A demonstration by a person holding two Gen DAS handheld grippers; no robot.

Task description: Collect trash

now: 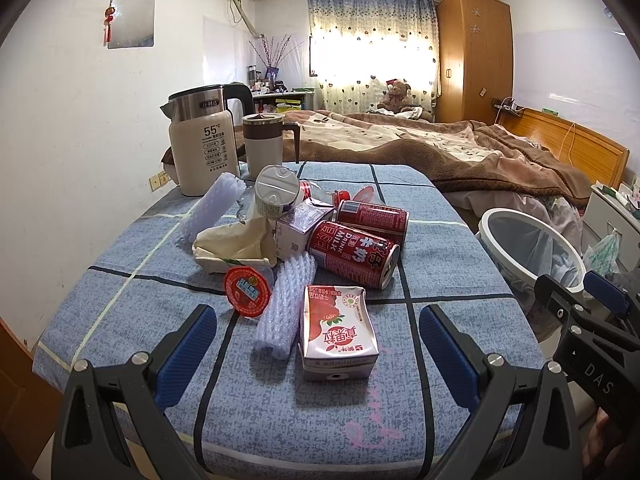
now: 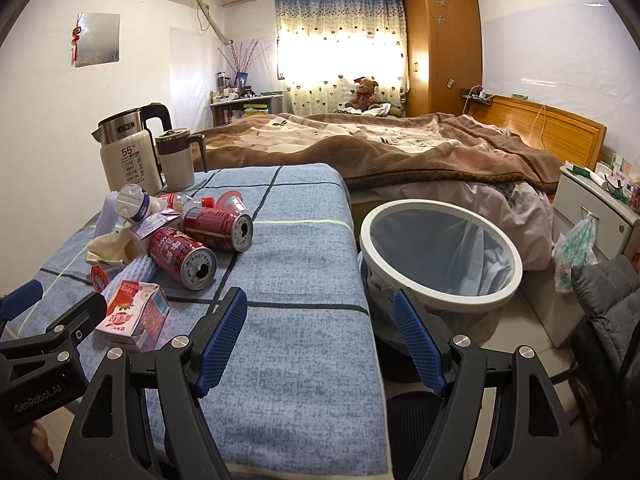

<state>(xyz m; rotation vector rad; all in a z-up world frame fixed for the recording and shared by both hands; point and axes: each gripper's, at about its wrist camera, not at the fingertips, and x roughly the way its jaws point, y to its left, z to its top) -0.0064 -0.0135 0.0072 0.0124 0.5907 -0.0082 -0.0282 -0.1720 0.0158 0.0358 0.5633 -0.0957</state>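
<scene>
My left gripper (image 1: 316,344) gapes wide and empty around the strawberry milk carton (image 1: 338,330) near the table's front edge; I should close squarely on its sides. My right gripper (image 2: 320,340), equally spread, holds nothing. The bin (image 2: 440,248) probably stands just beside the table.

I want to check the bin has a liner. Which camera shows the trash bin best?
The right wrist view: the trash bin shows its whole white rim and a bag lining the inside. The left wrist view catches it only at the right edge, partly hidden behind the right gripper.
</scene>
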